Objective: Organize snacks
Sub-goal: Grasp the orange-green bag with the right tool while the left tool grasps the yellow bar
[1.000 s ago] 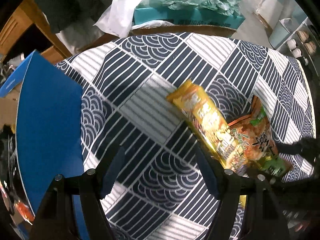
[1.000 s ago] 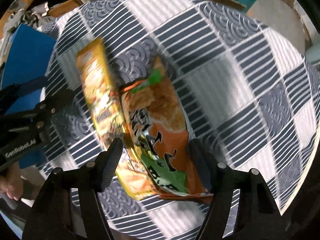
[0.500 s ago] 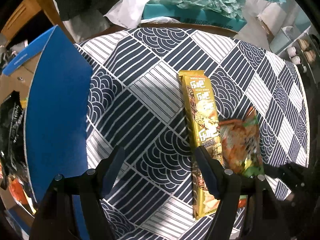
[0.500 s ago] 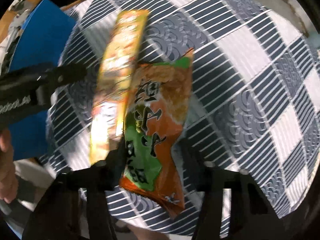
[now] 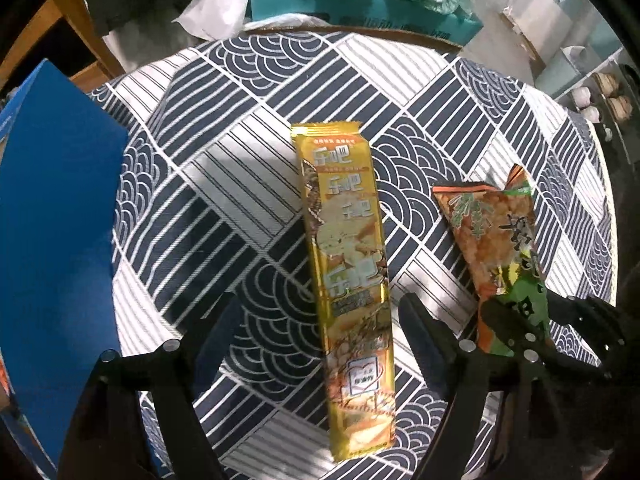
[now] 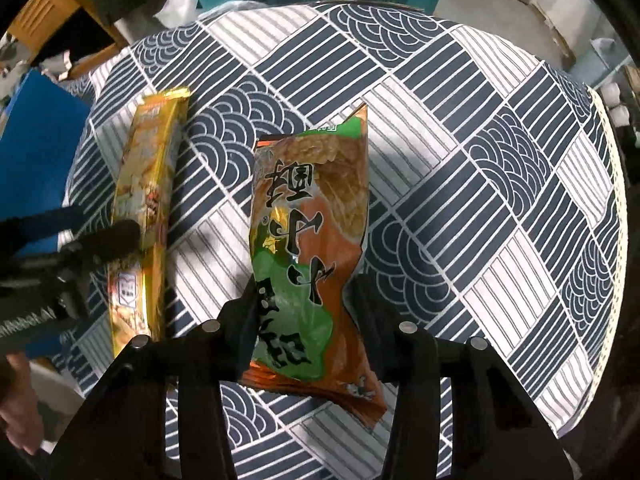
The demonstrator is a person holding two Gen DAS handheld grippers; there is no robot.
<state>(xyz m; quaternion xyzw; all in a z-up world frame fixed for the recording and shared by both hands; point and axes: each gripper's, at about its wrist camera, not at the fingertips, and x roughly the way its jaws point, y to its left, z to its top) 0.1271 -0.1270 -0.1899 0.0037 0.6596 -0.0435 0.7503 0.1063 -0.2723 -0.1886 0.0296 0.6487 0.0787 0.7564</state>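
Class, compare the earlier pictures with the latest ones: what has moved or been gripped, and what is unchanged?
The right gripper closed on the orange-green snack bag and drew it rightward off the yellow snack pack, which now lies apart between the open left gripper fingers. The patterned tablecloth and blue box stayed put.

The blue box (image 5: 56, 248) at the surface's left edge is cut off by the frame, and the gripper (image 5: 516, 344) hides the orange snack bag's (image 5: 496, 224) near end.

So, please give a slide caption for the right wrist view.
Right gripper clamps the orange-green snack bag above the patterned tablecloth.
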